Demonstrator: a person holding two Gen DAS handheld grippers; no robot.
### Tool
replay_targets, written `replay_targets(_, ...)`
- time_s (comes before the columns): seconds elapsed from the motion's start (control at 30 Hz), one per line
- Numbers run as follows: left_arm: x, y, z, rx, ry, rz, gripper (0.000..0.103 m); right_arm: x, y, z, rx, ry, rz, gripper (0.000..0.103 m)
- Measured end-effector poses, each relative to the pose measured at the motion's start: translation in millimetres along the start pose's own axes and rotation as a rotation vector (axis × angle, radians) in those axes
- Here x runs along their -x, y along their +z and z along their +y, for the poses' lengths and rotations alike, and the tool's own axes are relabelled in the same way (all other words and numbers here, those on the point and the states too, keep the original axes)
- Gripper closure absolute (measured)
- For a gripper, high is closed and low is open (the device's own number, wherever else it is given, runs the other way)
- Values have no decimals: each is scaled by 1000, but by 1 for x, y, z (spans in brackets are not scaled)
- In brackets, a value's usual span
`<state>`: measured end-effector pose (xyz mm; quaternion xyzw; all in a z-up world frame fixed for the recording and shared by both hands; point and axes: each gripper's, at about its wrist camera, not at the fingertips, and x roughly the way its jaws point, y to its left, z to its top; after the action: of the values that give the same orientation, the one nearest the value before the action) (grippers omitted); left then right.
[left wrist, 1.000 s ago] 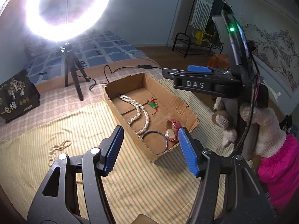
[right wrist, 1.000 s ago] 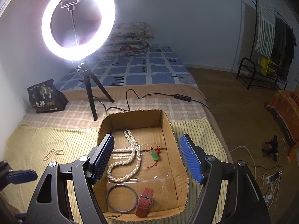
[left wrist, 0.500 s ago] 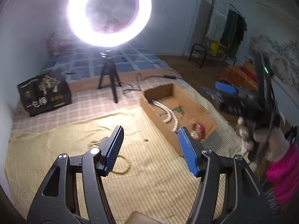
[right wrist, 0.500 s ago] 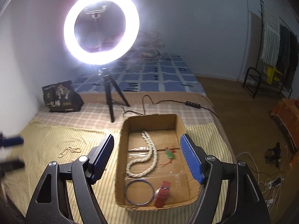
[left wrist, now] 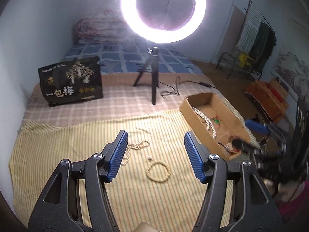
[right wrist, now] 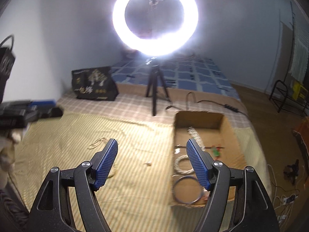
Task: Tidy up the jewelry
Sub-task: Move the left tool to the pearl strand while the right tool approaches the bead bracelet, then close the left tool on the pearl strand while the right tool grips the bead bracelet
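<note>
The left gripper point(left wrist: 155, 154) hangs over the striped cloth point(left wrist: 58, 154) with its fingers apart and nothing between them. A bead bracelet point(left wrist: 158, 171) lies between the fingertips, slightly nearer the right finger; a cord necklace point(left wrist: 135, 147) lies just beside the left finger. The box point(left wrist: 204, 100) sits beyond the right finger, its near wall edge-on, with open cloth between. The right gripper point(right wrist: 151, 164) is likewise spread and empty; the box point(right wrist: 199, 118) lies behind its right finger, holding a rope necklace point(right wrist: 195, 133) and a bangle point(right wrist: 186, 189). Bare cloth spreads ahead to the tripod point(right wrist: 154, 89). The black bag point(left wrist: 71, 81) carries the characters "一包", the rest unclear.
</note>
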<state>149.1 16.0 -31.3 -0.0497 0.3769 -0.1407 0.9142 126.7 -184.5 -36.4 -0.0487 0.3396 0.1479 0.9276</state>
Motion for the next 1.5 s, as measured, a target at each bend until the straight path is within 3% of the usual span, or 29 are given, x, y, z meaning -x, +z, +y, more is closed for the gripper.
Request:
replay_targets(0.37, -44, -6, 43, 85, -9, 93, 42, -36, -30, 22, 7, 86, 136, 30)
replay_targets(0.43, -57, -8, 48, 104, -26, 126, 49, -45, -32, 23, 0, 97, 166, 30)
replay_targets(0.73, -122, -23, 62, 128, -35, 302, 56, -84, -41, 34, -11, 175, 289, 31)
replay_targets(1.1, -166, -36, 67, 117, 18, 417, 63, -123, -51, 47, -8, 234, 426, 53)
replay_targets(1.5, -185, -39, 78, 129, 43, 442, 63, -151, -58, 45, -55, 239, 490, 63)
